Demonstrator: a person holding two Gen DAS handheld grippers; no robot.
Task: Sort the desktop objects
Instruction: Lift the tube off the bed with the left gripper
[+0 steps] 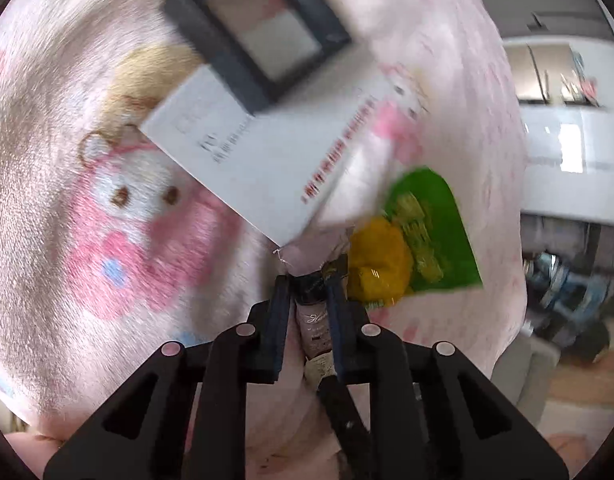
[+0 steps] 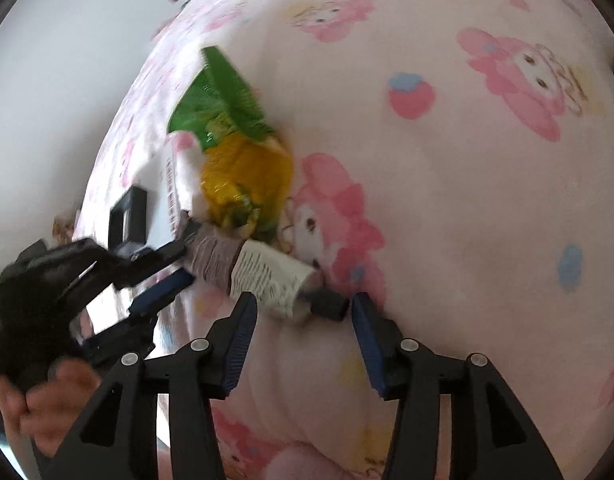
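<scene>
Tube pinched in the left claw over the pink cartoon blanket point(image 2: 447, 208).

Left claw point(image 1: 309, 280) was pressed onto a brown-and-white tube point(image 1: 313, 332), which stretched toward the right claw point(image 2: 303, 306); its black cap point(image 2: 327, 304) sat between those spread pads, untouched. Green-and-yellow snack bag point(image 2: 235, 152) lay just beyond the tube, near the blanket's edge. Only the left wrist view showed the white booklet point(image 1: 267, 152) in full, with the dark open frame box point(image 1: 259, 28) resting on it, contents unclear. Only the right view showed a hand point(image 2: 47, 400) gripping the left tool.
</scene>
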